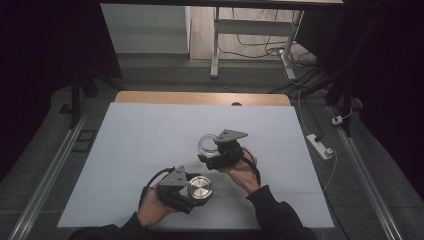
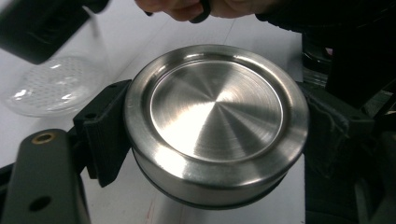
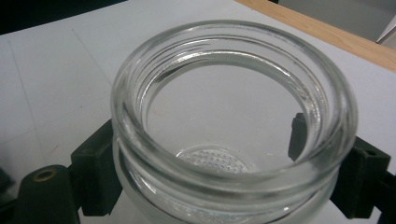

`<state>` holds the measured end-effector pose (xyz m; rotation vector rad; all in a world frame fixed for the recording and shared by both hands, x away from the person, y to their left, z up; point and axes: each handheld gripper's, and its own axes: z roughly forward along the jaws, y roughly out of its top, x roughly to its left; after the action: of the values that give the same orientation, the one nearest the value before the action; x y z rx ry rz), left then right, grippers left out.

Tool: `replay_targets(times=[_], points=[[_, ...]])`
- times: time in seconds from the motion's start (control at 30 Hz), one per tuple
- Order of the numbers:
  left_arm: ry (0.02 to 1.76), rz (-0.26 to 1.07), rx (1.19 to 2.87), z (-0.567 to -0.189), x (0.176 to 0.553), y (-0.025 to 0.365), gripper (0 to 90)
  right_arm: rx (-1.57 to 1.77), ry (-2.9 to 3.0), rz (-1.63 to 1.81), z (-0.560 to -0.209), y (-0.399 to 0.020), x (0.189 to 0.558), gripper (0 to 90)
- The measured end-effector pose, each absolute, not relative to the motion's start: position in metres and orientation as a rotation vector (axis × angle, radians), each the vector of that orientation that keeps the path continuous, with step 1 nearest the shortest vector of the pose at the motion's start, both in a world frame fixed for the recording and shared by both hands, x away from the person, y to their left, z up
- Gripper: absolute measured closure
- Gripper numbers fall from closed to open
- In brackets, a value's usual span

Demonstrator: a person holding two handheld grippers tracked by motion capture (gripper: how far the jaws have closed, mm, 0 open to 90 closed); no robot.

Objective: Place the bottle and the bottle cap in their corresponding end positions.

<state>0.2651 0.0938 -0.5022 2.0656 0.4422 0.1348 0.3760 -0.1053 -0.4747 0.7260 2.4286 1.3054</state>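
High view first: I see my left gripper (image 1: 192, 190) low on the white mat (image 1: 125, 150), clenched on a round steel lid (image 1: 200, 188) whose flat face points up toward the camera. My right gripper (image 1: 214, 150) sits farther up the mat, near the middle, clamped around a clear glass jar (image 1: 206, 144). The two are near each other but apart.

Left gripper view: the lid (image 2: 215, 123) is pinched between both black jaws at its rim, tilted a little, its shiny recessed face toward the lens. Beyond it, at upper left, the jar (image 2: 53, 86) appears with its dimpled base showing, and part of my right hand (image 2: 196, 7) runs along the top edge.

Right gripper view: the jar (image 3: 233, 123) is held at its sides just below the threaded neck, mouth open and facing the lens, empty, with the dimpled bottom visible through it. Behind it lie the mat (image 3: 56, 74) and the table's wooden edge (image 3: 327, 35).
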Motion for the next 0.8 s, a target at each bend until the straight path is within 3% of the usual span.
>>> replay_targets(times=[0.8], points=[[0.533, 0.146, 2.146, -0.530, 0.288, 0.078, 19.2, 0.753, 2.416, 1.275, -0.490, -0.084, 0.413, 14.2]])
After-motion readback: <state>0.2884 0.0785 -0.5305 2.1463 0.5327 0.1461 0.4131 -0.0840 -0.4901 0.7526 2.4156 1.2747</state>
